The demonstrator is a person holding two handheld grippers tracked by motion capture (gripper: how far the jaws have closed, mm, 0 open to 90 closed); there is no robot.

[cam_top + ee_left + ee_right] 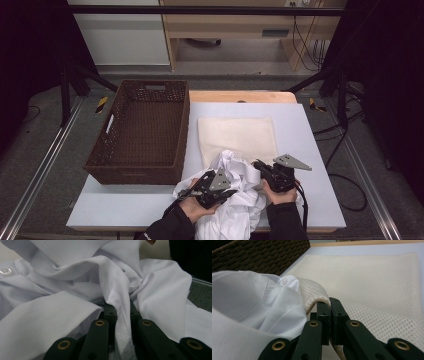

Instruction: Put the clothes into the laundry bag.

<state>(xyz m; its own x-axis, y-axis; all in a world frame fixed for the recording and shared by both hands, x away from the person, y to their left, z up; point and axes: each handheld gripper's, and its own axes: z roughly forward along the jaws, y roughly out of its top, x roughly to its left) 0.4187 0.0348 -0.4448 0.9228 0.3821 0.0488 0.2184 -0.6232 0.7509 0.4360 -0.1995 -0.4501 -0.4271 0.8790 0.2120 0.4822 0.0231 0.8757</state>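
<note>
**White cotton into a mesh bag**

White cotton bunches between my two hands at the near edge of the worktop (310, 150): a crumpled shirt (235, 200), part of it spilling over the front edge. My left tongs (220, 187) are closed on a fold of the shirt; the left gripper view shows a stitched seam (120, 315) pinched between the jaws. My right tongs (260, 167) are clamped on the near lip of the cream mesh bag (240, 137), lifting it into a small arch.

The bag lies flat straight ahead of the shirt, its long axis running away from me, its mouth at my right tongs. In my judgement the shirt must travel forward and slightly right, under that raised lip, and my left hand is the one carrying it.

The right gripper view shows the lip (317, 293) curling over a buttoned shirt edge (284, 281). From the high view I see the brown wicker basket (145, 130) standing left of the bag.
</note>
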